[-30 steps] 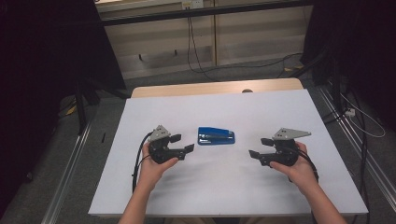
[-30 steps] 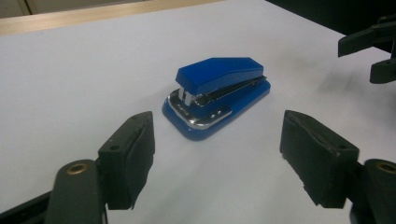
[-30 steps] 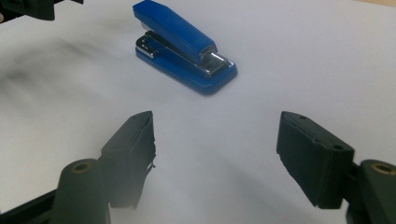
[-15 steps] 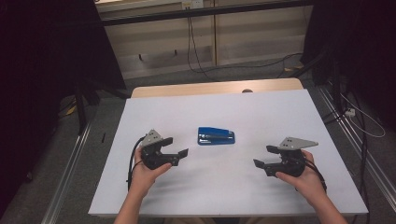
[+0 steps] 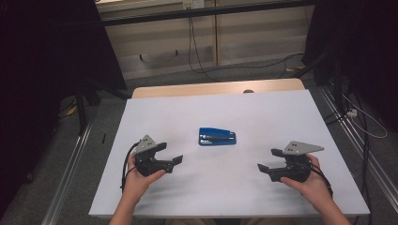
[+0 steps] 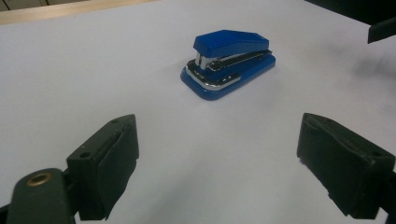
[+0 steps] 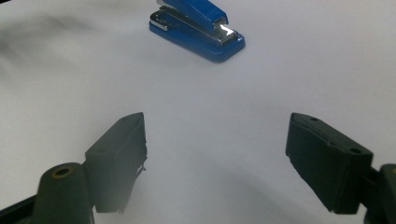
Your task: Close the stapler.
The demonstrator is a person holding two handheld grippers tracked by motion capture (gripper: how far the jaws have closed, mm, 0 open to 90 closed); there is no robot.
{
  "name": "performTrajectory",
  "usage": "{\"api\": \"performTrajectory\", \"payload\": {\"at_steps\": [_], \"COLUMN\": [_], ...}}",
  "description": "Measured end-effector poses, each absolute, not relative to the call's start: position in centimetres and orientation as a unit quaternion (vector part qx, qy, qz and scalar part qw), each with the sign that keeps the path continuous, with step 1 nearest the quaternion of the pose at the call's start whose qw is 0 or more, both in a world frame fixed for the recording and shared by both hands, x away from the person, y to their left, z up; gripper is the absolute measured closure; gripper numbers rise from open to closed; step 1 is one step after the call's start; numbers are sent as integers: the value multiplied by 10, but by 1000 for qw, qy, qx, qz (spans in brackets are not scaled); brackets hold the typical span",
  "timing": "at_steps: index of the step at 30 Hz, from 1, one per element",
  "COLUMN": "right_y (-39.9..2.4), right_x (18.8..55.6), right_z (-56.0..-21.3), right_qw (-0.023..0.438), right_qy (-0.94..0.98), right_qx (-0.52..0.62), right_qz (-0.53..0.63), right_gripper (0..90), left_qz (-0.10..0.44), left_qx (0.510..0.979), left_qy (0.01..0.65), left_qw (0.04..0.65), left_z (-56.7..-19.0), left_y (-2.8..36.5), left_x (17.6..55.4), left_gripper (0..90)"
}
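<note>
Blue stapler [image 5: 217, 137] lies between both grippers, left [image 5: 165, 158] and right [image 5: 268, 161], fingers spread empty.

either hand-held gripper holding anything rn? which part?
Nothing held. Left hand-held gripper and right hand-held gripper both stand open, apart from the blue stapler lying on the table.

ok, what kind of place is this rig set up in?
Probably a lab or data-collection room, not an office desk. A white-covered table holds just a blue stapler, loose cables trail over grey carpet, and metal rails flank the table.
</note>
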State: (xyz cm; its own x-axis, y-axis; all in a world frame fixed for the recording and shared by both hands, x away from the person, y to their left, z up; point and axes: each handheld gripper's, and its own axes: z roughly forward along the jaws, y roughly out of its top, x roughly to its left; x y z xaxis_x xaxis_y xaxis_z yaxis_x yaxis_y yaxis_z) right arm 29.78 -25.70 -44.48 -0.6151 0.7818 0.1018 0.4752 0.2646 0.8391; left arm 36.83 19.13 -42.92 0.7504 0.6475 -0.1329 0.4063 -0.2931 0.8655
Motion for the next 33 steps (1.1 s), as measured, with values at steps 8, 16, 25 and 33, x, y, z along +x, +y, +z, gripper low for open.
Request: {"api": "performTrajectory", "payload": {"at_steps": [8,16,25,33], "right_y": [-264,-268,-268,-269], "right_x": [292,287,286,286], "right_z": [-447,-448,-448,-449], "right_qw": [171,176,176,178], "right_qy": [774,774,772,774], "right_qx": [412,409,409,406], "right_qz": [450,451,453,453], "right_gripper": [183,177,169,168], "left_qz": [126,127,124,124], "left_qx": [791,793,791,797], "left_qy": [337,338,340,336], "left_qw": [495,490,494,487], "left_z": [-428,-429,-429,-431], "left_y": [202,210,213,213], "left_x": [365,361,360,360], "left_gripper": [96,90,73,71]}}
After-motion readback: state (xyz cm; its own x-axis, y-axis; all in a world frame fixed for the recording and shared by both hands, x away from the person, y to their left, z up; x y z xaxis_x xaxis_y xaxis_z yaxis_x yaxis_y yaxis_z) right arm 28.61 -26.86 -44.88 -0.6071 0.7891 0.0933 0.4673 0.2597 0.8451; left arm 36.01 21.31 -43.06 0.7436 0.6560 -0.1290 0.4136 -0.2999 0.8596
